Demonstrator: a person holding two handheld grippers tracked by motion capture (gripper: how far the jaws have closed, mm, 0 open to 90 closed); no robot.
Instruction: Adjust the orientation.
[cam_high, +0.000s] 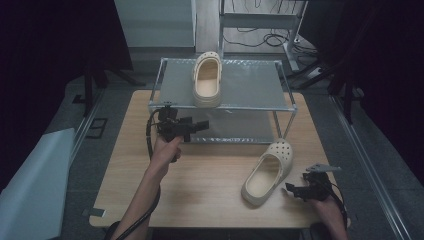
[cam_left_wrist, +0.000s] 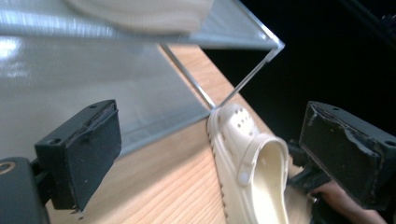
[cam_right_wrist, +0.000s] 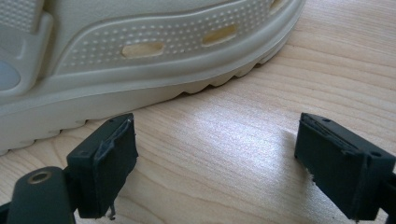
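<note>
i see a wooden table (cam_high: 200, 185) bearing a metal rack (cam_high: 280, 107) with one clog (cam_high: 207, 80) on top. the second clog (cam_high: 267, 172) lies on the table, beside my right gripper (cam_high: 292, 189), jaws released. my left gripper (cam_high: 202, 125) is released too, empty.

Wooden table (cam_high: 200, 185): clog (cam_high: 268, 171), rack (cam_high: 220, 106).

upper clog (cam_left_wrist: 140, 14) blurred, cropped at top
</note>
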